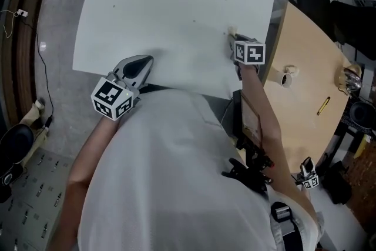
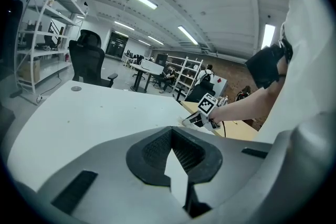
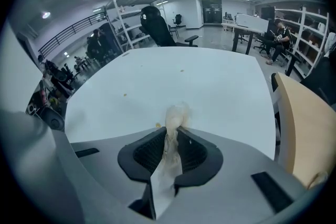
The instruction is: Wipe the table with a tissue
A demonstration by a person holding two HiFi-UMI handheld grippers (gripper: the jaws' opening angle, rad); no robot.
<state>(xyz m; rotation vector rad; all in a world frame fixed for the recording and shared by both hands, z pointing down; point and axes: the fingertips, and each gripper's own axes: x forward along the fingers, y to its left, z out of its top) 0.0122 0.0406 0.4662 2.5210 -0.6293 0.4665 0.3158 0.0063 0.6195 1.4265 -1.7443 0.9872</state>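
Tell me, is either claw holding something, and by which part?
The right claw pinches a crumpled tissue just behind its wadded end. The left claw holds nothing.

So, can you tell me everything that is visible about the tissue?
The tissue is thin, off-white, crumpled paper, twisted into a narrow strip. The right gripper is shut on it, its jaws pinching the strip along its length. A bunched tuft sticks out past the jaw tips, low over the white table near its right edge; whether it touches the surface I cannot tell. A small crumb lies beside the tuft.
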